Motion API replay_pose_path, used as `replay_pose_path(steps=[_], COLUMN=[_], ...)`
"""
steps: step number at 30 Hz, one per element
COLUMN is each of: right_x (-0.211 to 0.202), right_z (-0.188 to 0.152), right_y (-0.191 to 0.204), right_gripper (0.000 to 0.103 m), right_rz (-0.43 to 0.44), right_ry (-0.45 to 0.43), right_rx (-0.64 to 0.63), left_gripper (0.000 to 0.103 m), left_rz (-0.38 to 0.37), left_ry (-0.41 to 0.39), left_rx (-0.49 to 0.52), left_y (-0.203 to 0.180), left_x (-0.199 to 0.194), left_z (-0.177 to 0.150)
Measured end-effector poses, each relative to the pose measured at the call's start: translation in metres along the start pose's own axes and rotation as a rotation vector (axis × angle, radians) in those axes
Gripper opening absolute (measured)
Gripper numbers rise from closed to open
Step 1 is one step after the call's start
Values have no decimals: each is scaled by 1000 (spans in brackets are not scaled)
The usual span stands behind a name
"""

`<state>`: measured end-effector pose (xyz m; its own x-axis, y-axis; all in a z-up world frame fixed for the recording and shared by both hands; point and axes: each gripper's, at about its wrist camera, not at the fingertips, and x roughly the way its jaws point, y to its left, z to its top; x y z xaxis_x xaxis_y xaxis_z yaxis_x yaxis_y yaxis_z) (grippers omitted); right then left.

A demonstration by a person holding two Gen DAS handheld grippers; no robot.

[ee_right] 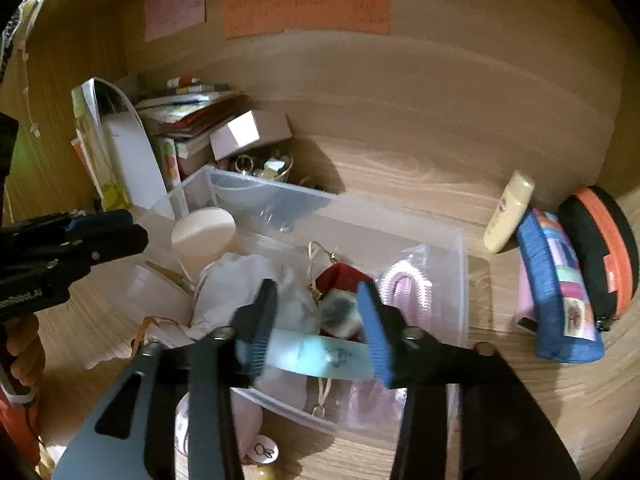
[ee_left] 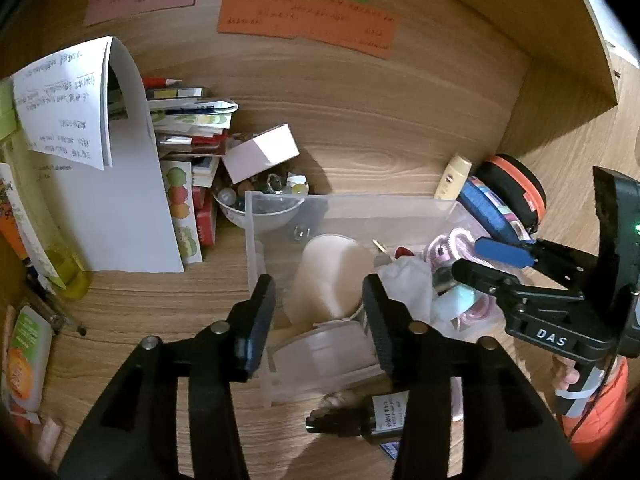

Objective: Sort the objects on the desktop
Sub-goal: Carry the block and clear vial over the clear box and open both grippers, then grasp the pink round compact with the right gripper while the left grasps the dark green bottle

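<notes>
A clear plastic bin (ee_left: pixel 352 204) (ee_right: pixel 460 248) stands on the wooden desk and holds a cream cup (ee_left: pixel 332 272) (ee_right: pixel 202 236), white cloth (ee_right: pixel 240 280), a pink coiled cord (ee_right: pixel 408 288) and a red pouch (ee_right: pixel 340 276). My left gripper (ee_left: pixel 320 316) is open, its fingers either side of the cup over the bin's near left end. My right gripper (ee_right: pixel 320 332) (ee_left: pixel 480 260) is over the bin, its jaws around a pale teal tube (ee_right: pixel 320 354) that lies across them.
A dark dropper bottle (ee_left: pixel 372 420) lies on the desk in front of the bin. A glass bowl of trinkets (ee_left: pixel 260 204), a small white box (ee_left: pixel 264 152) and stacked books and papers (ee_left: pixel 120 184) stand at the left back. A cream tube (ee_right: pixel 508 212), blue pouch (ee_right: pixel 556 284) and orange-black case (ee_right: pixel 600 252) lie at the right.
</notes>
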<state>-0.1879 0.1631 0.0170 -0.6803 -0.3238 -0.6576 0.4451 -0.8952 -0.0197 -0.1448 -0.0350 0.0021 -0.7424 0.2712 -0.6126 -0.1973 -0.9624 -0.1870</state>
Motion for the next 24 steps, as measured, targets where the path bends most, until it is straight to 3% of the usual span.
replay_pose_path(steps=[2, 5, 9, 11, 17, 24], right_x=[-7, -18, -35, -42, -60, -56], right_z=[-1, -2, -5, -8, -24, -49], right_y=[0, -3, -4, -4, -2, 12], right_gripper=[51, 71, 74, 78, 82, 82], right_rz=[-19, -48, -69, -70, -53, 4], right_ry=[-16, -35, -62, -65, -63, -13], right_rx=[1, 14, 12, 14, 20, 15], left_gripper=[55, 67, 79, 89, 91, 91], left_rz=[-20, -24, 11, 5, 44, 84], left_ry=[6, -10, -57, -64, -54, 56], left_rx=[-4, -10, 1, -1, 23, 47], left_y=[0, -2, -3, -3, -2, 1], left_x=[-2, -13, -33, -42, -57, -41], left_z=[1, 3, 3, 0, -17, -50])
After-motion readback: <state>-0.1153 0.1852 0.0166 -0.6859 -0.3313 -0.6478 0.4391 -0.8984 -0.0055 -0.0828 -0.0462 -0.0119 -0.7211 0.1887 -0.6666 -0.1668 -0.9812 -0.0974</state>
